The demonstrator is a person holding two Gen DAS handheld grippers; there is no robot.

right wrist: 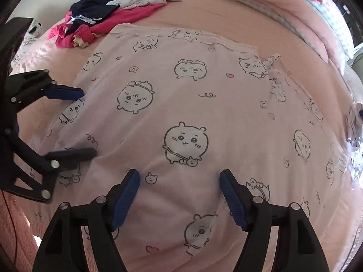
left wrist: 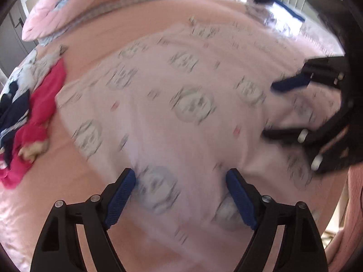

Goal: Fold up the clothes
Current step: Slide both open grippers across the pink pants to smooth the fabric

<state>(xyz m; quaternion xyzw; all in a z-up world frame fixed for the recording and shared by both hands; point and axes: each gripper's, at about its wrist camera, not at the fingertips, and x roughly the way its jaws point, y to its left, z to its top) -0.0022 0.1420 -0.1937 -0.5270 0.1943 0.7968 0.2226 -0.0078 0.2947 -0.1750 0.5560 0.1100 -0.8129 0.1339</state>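
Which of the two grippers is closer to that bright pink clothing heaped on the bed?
Left. The left gripper hovers at the cartoon-print garment's edge on the pink clothing's side; the right gripper is further across the garment.

Pink bed (right wrist: 204, 15) carries printed garment (right wrist: 192, 113) and clothes pile (right wrist: 109, 15).

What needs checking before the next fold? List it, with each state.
1. Left gripper open, nothing pinched: ok.
2. Right gripper open, nothing pinched: ok.
3. Pink printed garment spread flat on the bed: ok.
4. Garment's right edge smooth: not ok, bunched.
5. Clothes pile off the garment: cannot tell, the red piece lies at its corner.
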